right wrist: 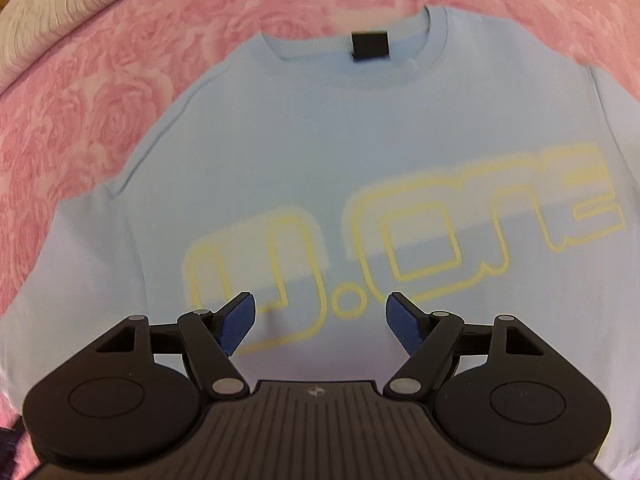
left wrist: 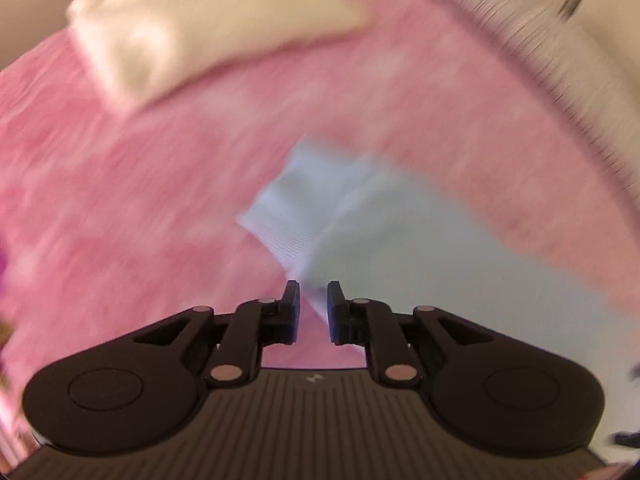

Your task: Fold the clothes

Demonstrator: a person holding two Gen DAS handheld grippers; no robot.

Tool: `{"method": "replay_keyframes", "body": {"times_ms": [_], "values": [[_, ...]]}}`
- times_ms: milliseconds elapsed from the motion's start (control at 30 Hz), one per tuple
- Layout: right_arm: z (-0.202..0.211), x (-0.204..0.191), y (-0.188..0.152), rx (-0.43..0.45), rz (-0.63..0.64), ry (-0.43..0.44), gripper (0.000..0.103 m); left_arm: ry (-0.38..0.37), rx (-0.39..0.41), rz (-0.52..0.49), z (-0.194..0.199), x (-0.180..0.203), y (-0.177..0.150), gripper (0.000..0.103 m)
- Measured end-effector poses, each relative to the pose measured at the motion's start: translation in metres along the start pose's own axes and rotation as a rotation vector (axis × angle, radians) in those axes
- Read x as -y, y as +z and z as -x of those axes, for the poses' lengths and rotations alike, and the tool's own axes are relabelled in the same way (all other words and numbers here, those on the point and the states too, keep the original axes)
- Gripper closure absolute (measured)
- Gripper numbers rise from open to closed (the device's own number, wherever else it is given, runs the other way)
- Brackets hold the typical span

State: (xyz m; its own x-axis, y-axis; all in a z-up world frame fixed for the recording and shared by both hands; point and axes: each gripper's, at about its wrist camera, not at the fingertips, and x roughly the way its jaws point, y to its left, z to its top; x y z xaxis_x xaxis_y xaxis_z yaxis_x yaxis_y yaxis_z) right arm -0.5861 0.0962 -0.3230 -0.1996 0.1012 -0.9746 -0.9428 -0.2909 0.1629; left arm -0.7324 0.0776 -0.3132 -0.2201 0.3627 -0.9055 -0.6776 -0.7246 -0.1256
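The light blue T-shirt point(right wrist: 304, 152) lies flat and face up on a pink rose-patterned bedspread point(right wrist: 100, 92), with the collar point(right wrist: 360, 76) at the far side and a black tag point(right wrist: 370, 45) inside it. Yellow outline letters point(right wrist: 404, 240) run across the chest. The right gripper point(right wrist: 320, 316) is over the lower part of the shirt, just near the letters, and its blue-padded fingers point(right wrist: 240, 320) stand wide apart with nothing between them. In the left wrist view, which is blurred, the left gripper point(left wrist: 313, 304) has its jaws nearly together, and a folded edge of the shirt point(left wrist: 296, 216) rises from between them, so it seems to pinch the cloth. Beyond it, a cream pillow point(left wrist: 192, 28) rests on the bedspread point(left wrist: 120, 200).
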Motion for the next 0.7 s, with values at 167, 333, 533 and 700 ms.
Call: {"method": "replay_keyframes", "body": {"times_ms": [167,333,533,700], "values": [[0.015,0.02,-0.021,0.011,0.006,-0.004,0.024,-0.113,0.035,0.191,0.017,-0.031,0.002,0.081],[0.023,0.054,-0.044,-0.011,-0.07,-0.022,0.024,-0.251,0.055,0.392,-0.012,-0.043,0.027,0.062],[0.027,0.073,-0.057,-0.034,-0.081,-0.051,0.024,-0.282,0.086,0.419,-0.024,-0.043,0.034,0.098],[0.029,0.08,-0.057,-0.023,-0.098,-0.047,0.024,-0.122,0.19,0.134,0.012,-0.032,0.011,0.098]]}}
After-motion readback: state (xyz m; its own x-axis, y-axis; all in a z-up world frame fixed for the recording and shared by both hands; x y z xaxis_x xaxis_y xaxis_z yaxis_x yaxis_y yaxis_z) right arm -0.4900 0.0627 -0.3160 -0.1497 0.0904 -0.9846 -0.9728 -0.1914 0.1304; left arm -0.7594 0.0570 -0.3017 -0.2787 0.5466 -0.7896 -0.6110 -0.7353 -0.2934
